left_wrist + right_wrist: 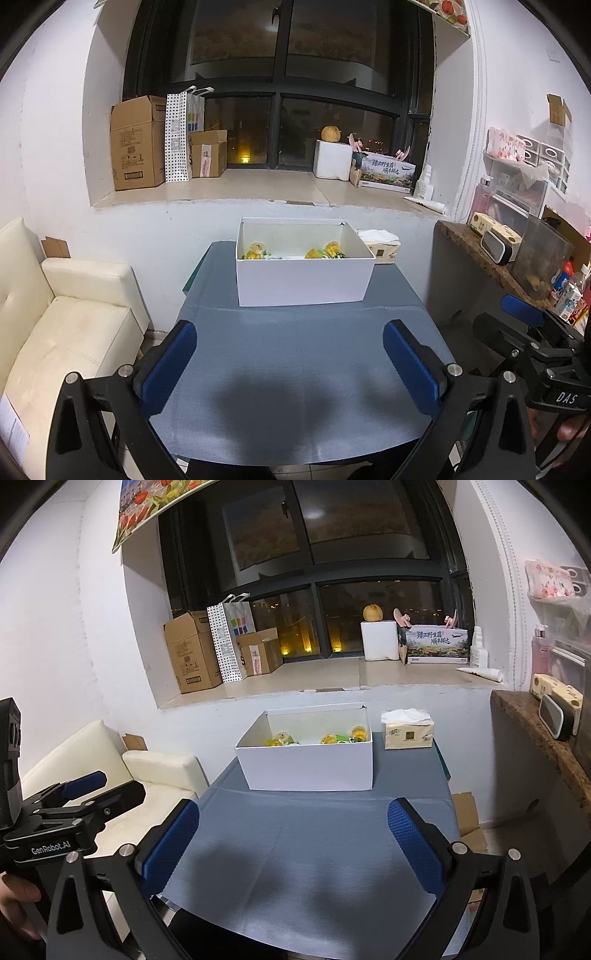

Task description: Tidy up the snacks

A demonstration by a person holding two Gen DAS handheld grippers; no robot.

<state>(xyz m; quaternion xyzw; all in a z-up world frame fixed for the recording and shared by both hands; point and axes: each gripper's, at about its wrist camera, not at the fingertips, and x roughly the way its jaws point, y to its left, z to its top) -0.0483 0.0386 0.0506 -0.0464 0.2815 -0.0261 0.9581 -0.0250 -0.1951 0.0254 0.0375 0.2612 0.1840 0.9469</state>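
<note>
Snacks (pixel 312 254), wrapped amber pieces, lie at the bottom of the white box (pixel 303 277), which stands at the far edge of the tabletop (pixel 295 369), near its middle. A tissue pack (pixel 406 733) sits just beside the box at the far right corner. No loose snacks show on the cloth. Left gripper (pixel 290 363) and right gripper (pixel 293 845) hover over the near edge, jaws wide apart, both empty. Judgement: sorting appears finished or paused. Any next move calls for reaching forward over the box rim.
</note>
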